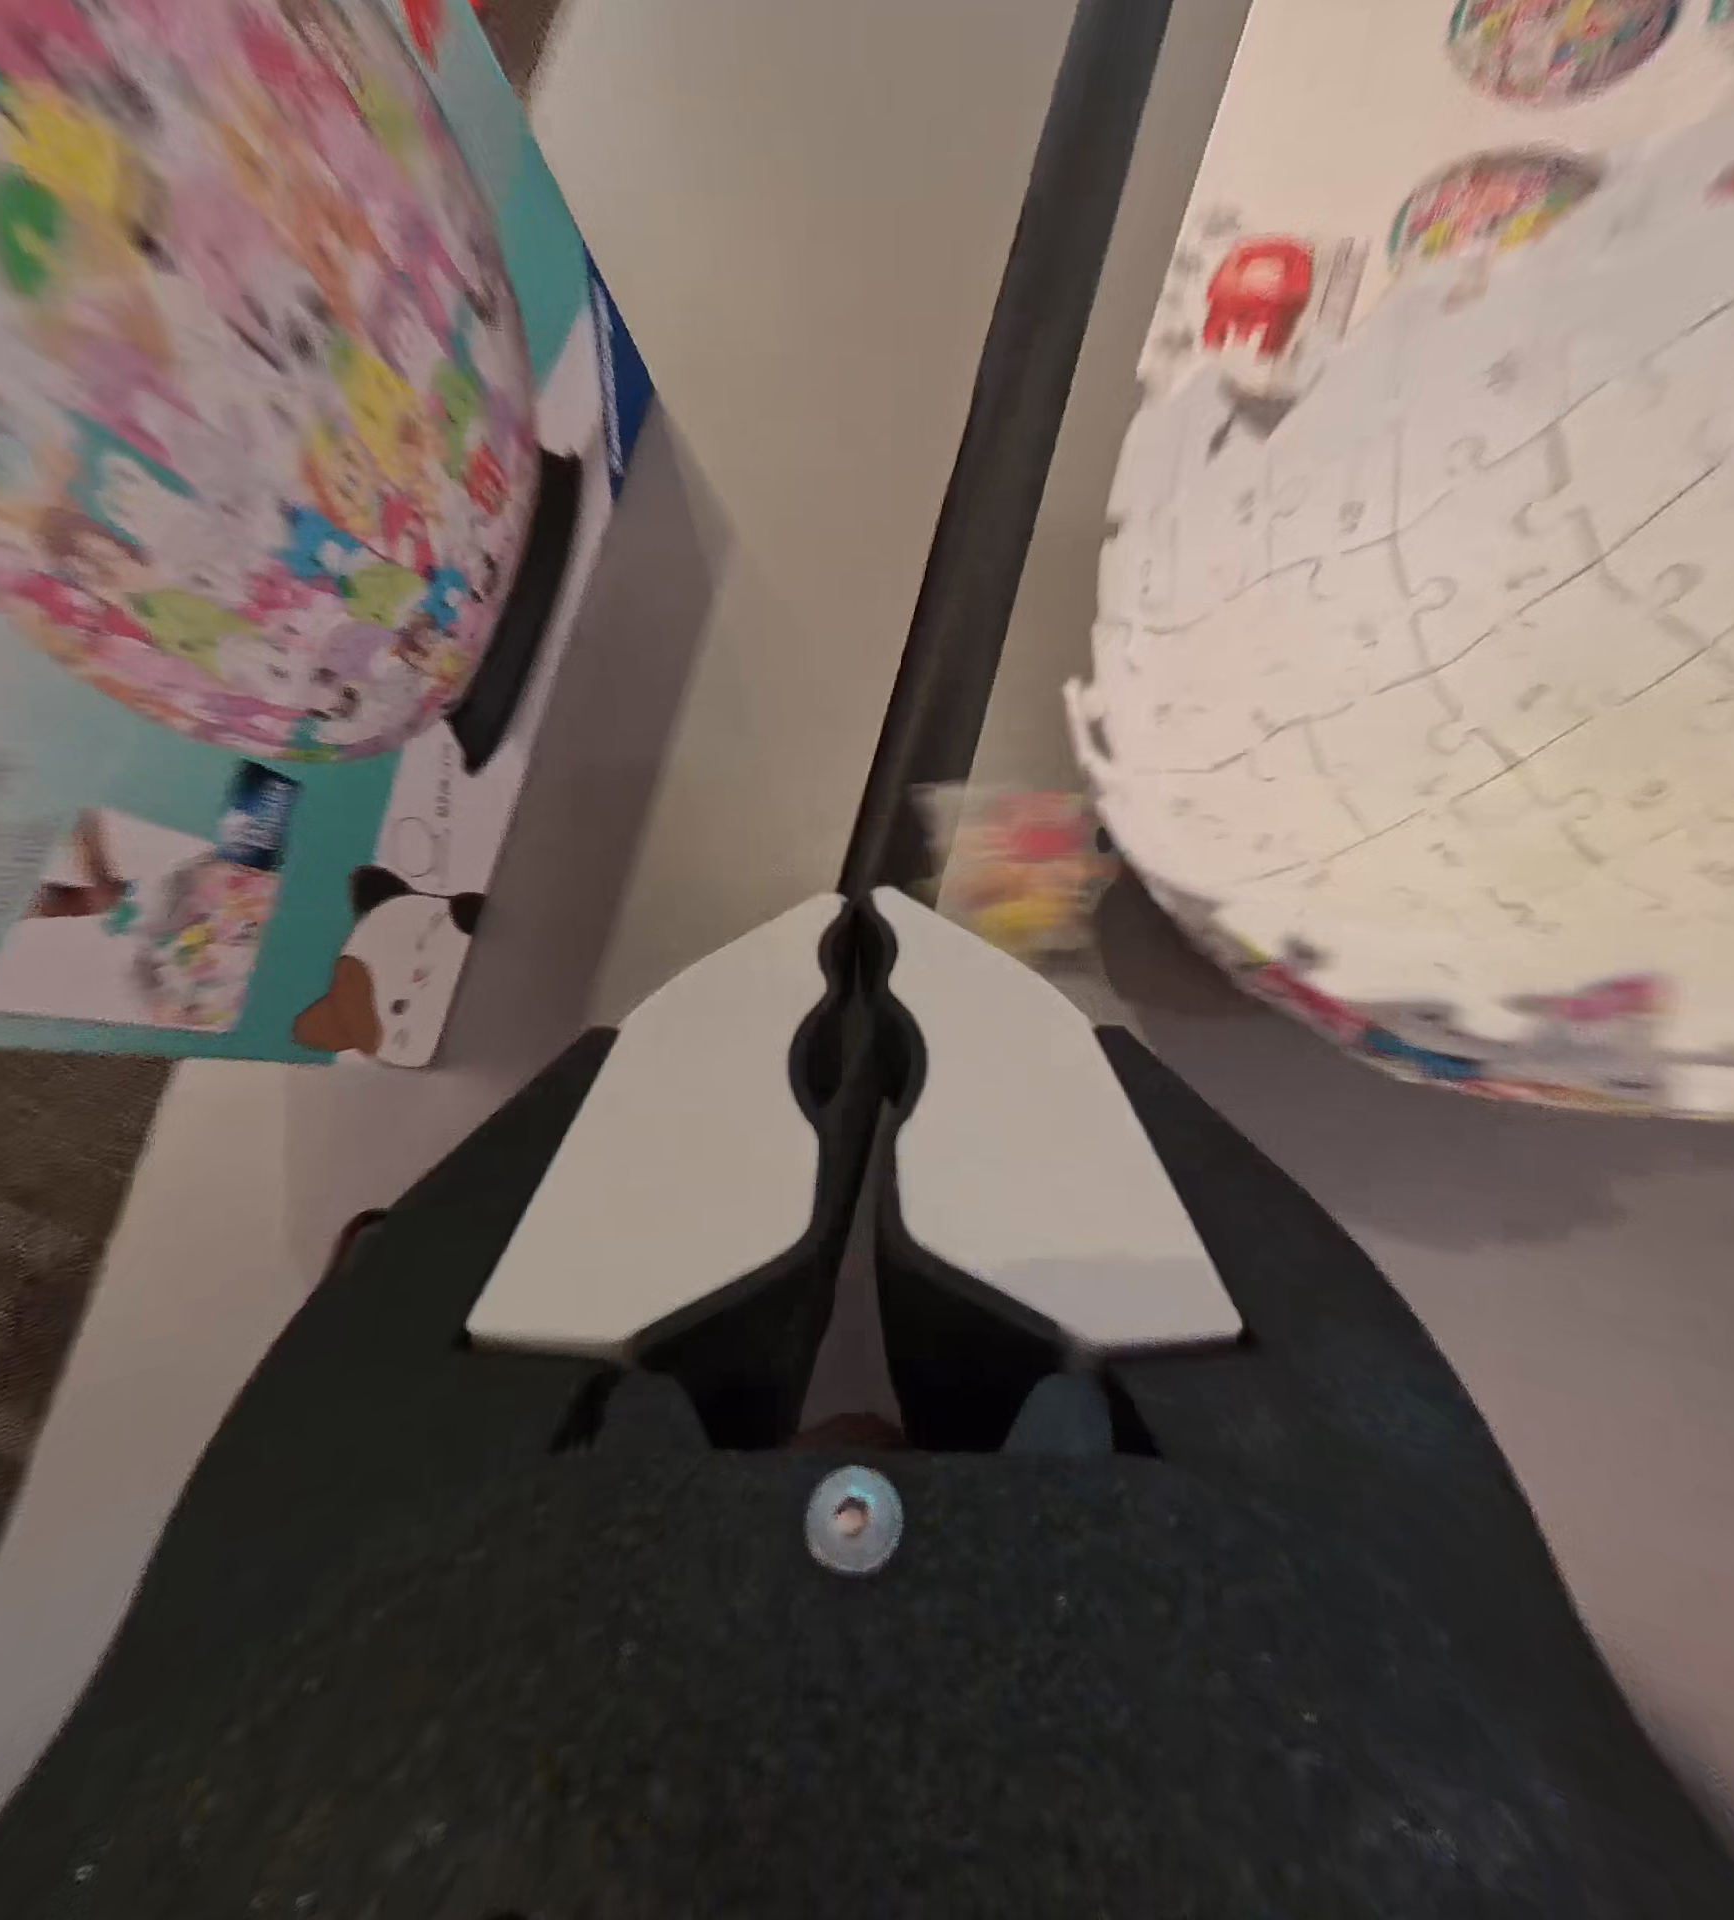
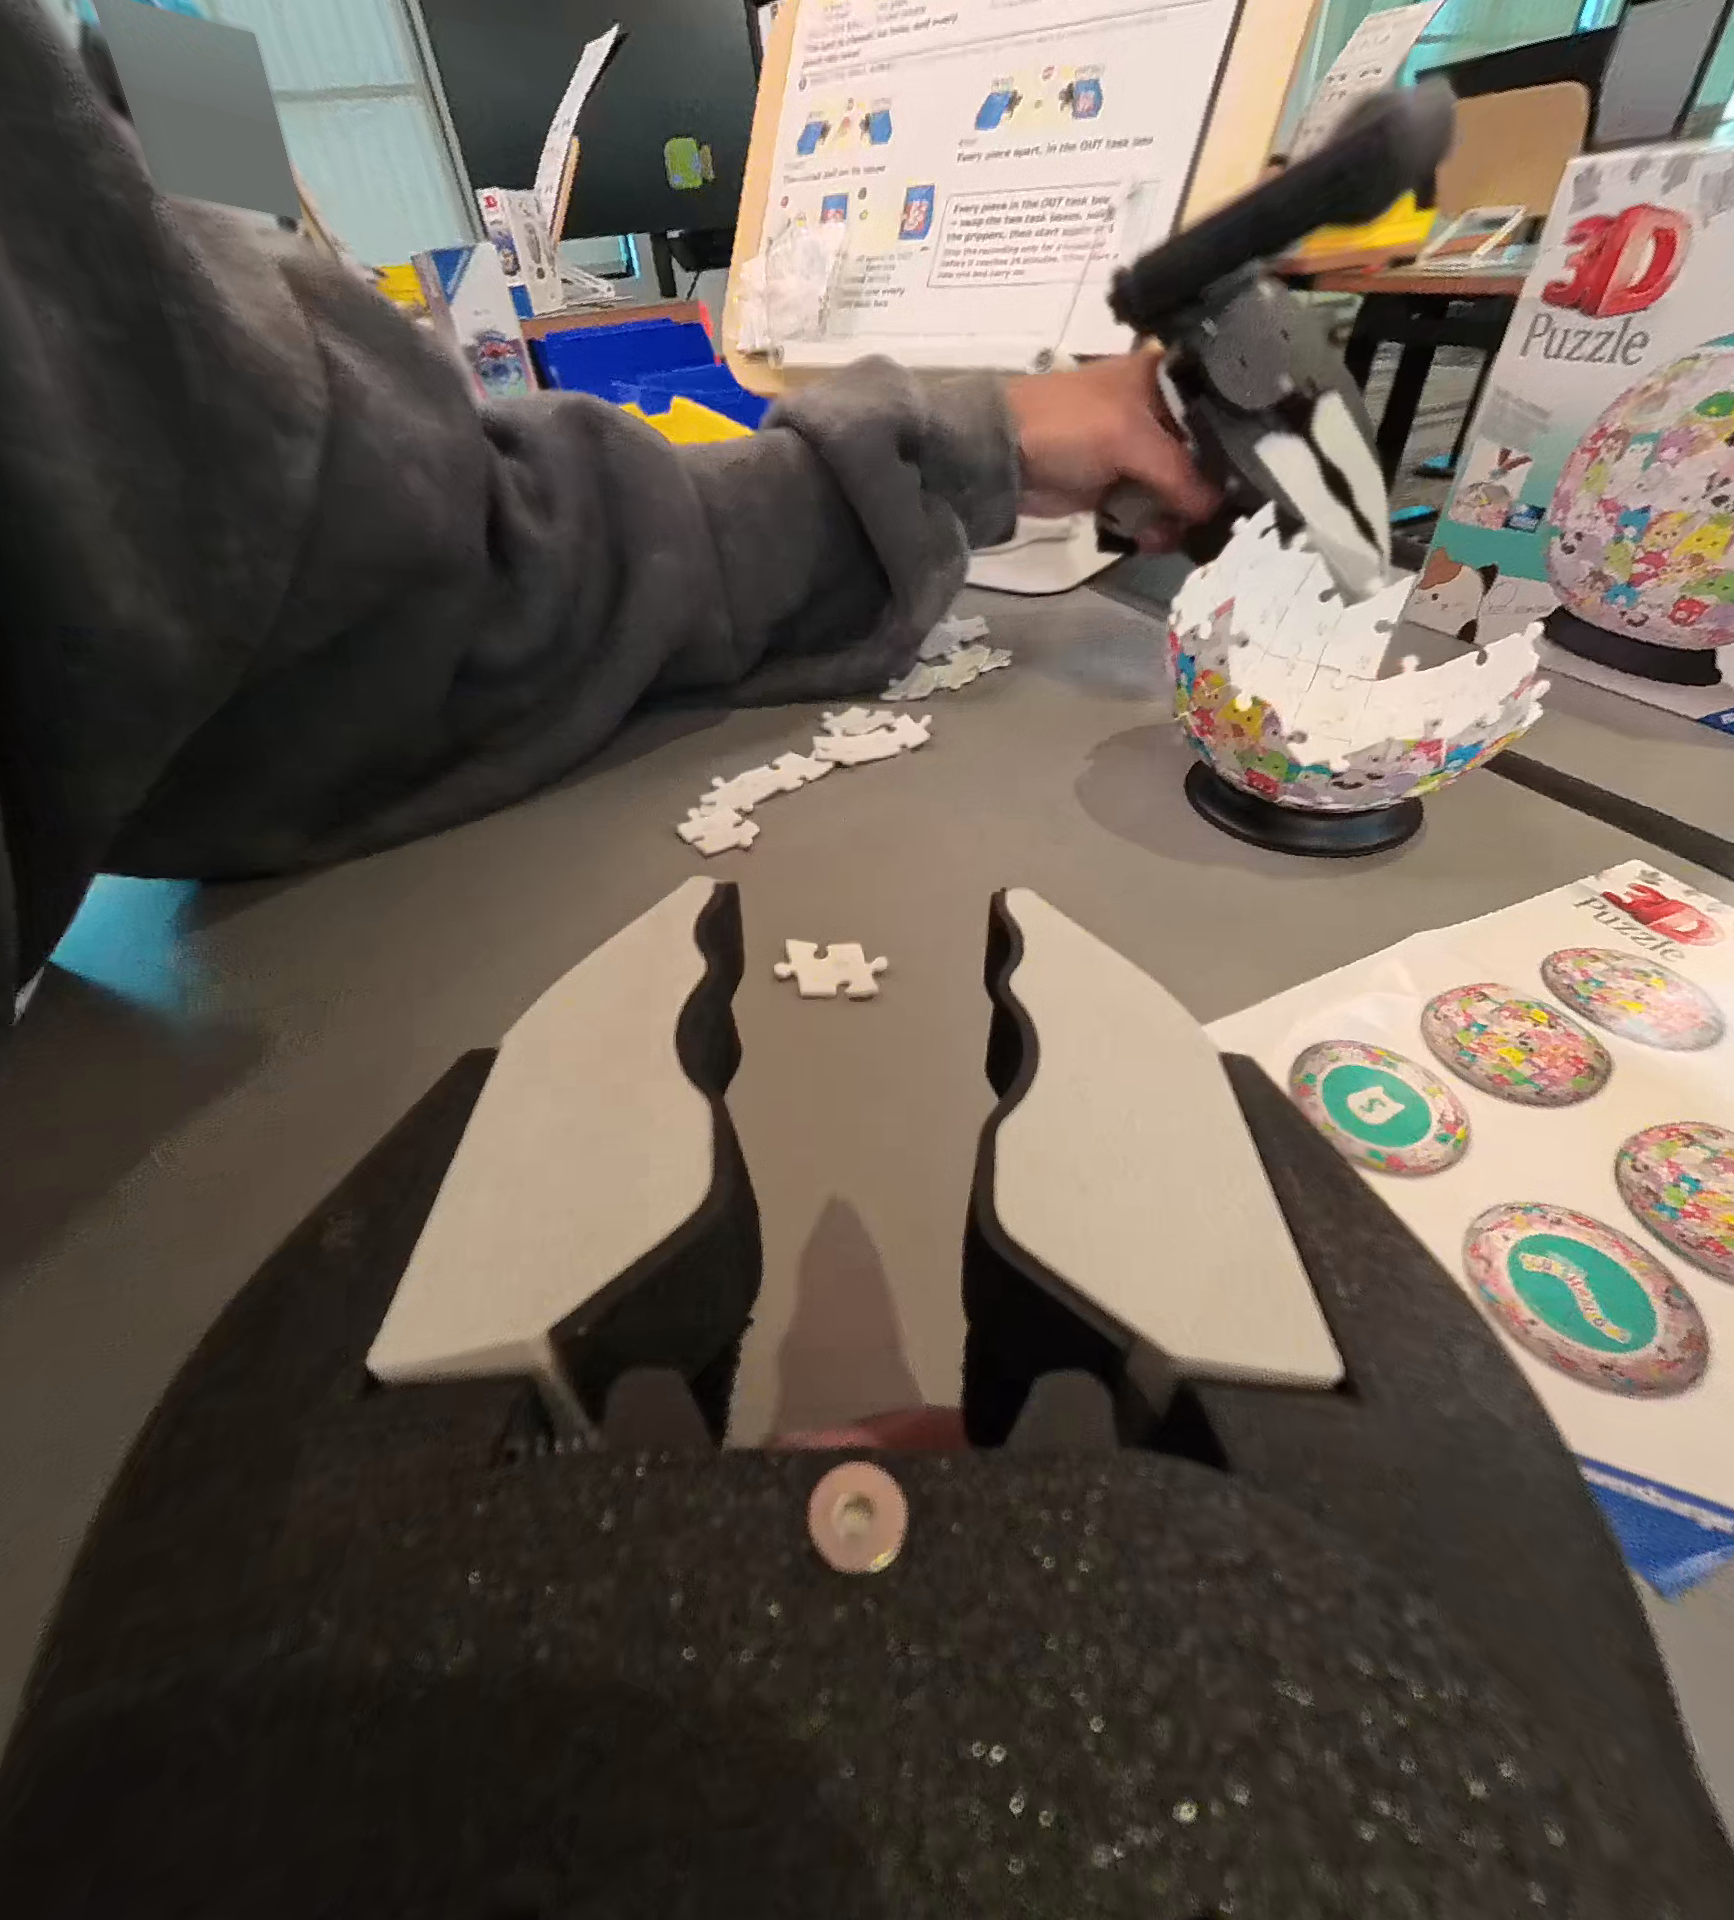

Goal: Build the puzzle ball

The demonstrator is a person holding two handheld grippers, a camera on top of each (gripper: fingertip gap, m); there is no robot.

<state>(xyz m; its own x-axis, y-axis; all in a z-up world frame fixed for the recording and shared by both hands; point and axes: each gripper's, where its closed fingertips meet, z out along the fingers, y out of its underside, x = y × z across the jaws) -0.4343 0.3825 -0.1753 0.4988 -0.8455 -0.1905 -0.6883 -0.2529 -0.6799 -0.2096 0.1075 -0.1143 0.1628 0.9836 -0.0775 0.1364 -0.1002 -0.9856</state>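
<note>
Right gripper, jaws parted and empty, is aimed at a loose white piece mid-bench. Left gripper, jaws closed on nothing visible, steadies the half-built puzzle ball on its stand toward the far edge. The piece is best pinched by its edges.

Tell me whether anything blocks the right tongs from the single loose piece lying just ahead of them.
Nothing visible does. The right tongs are open, and the loose piece lies white side up on bare grey table just past their tips, apart from the row of other pieces farther back.
</note>
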